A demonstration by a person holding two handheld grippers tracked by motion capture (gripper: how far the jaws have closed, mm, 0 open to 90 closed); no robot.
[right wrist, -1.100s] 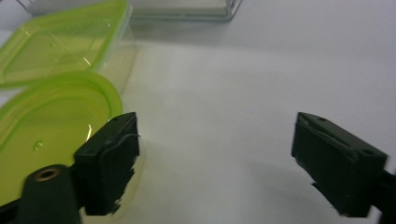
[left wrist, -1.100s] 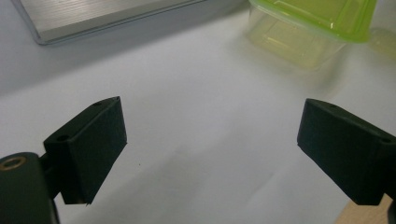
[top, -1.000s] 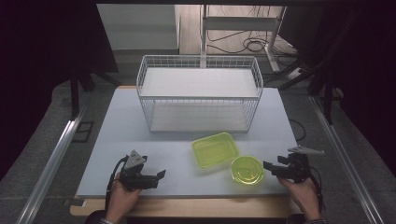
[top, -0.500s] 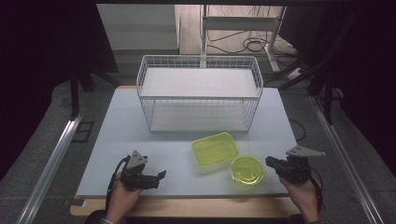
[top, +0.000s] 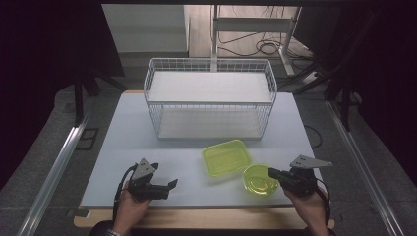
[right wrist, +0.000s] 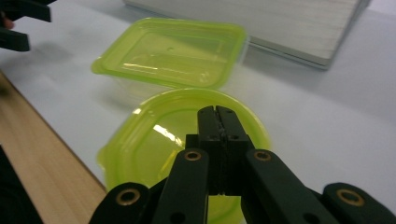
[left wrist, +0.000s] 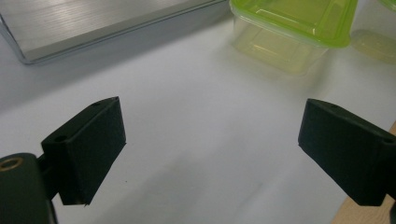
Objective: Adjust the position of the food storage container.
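**Two green containers near the front of the tabletop, a claw on either side**

A round green bowl (top: 261, 179) sits near the front edge of the white tabletop (top: 128, 128), touching or just beside a rectangular green tray (top: 227, 157) that lies slightly farther back and to its left. The right claw (top: 272, 172) is clenched, its jaws pressed together with nothing between them, the tip poised over the bowl's right rim; whether it touches is unclear. The left claw (top: 170, 185) is released, its jaws spread wide over bare tabletop, well apart from both containers. Behind them stands a white wire basket (top: 210, 98), open at the top, across the middle of the tabletop.
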